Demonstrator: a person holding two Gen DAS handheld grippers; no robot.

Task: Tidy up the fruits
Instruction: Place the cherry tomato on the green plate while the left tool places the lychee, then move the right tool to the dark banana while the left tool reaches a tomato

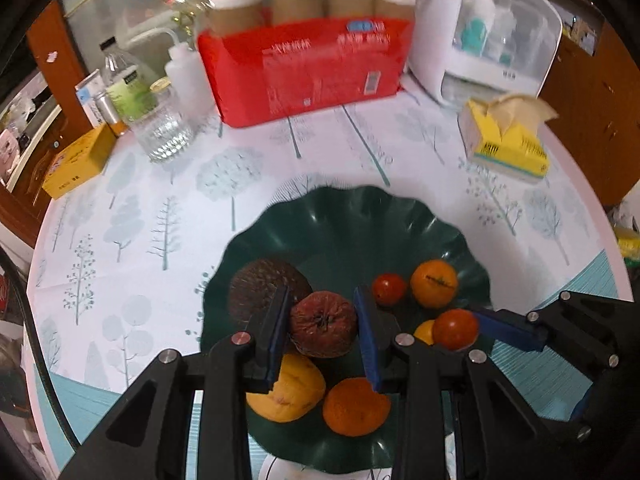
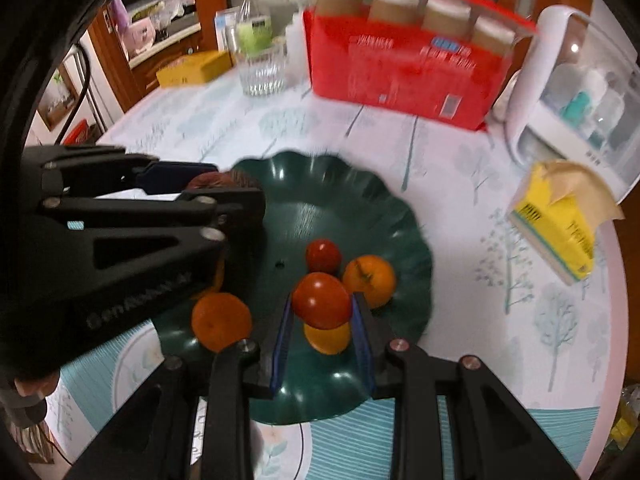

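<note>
A dark green scalloped plate (image 1: 344,224) holds several fruits. My left gripper (image 1: 323,312) is shut on a wrinkled brown fruit (image 1: 323,325), held over the plate. Beside it lie a dark rough avocado (image 1: 260,286), a yellow fruit (image 1: 294,394), an orange (image 1: 356,407), another orange (image 1: 434,283) and a small tomato (image 1: 389,288). My right gripper (image 2: 322,312) is shut on a red tomato (image 2: 322,300), just above a small yellow fruit (image 2: 328,338) on the plate (image 2: 352,184). It also shows in the left wrist view (image 1: 456,328).
A red box with jars (image 1: 308,64), a glass (image 1: 164,132), bottles, a yellow box (image 1: 78,160) and a white appliance (image 1: 492,36) stand at the back of the table. A yellow tissue pack (image 1: 508,140) lies right of the plate.
</note>
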